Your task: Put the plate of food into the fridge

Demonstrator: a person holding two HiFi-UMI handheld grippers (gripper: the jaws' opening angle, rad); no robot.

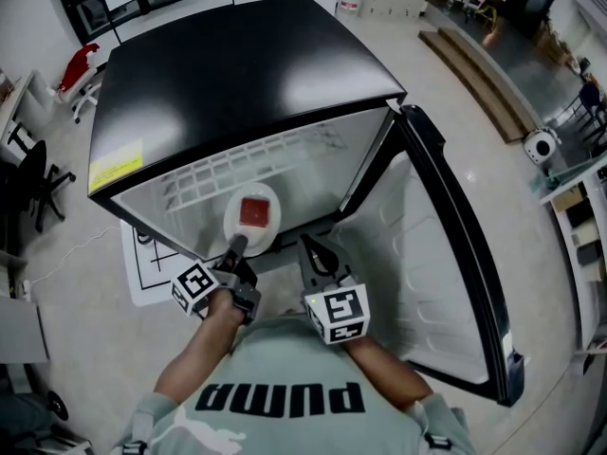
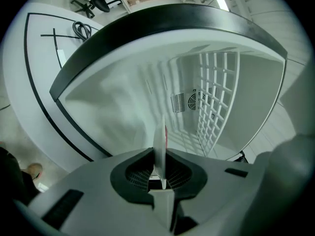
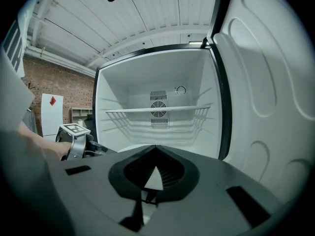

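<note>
My left tongs (image 1: 236, 245) are clamped on the rim of the plate (image 1: 254, 218). The plate, with red food (image 1: 256, 212) on it, is right in the mouth of the open fridge (image 1: 237, 74). My right tongs (image 1: 314, 251) are closed on nothing, just beside the left, near the door (image 1: 427, 254).

The shirt (image 1: 285, 373) was pale green with black lettering. The left claw (image 1: 237, 245) and right claw (image 1: 310, 246) were grey, each with a black-and-white cube (image 1: 197, 285).
</note>
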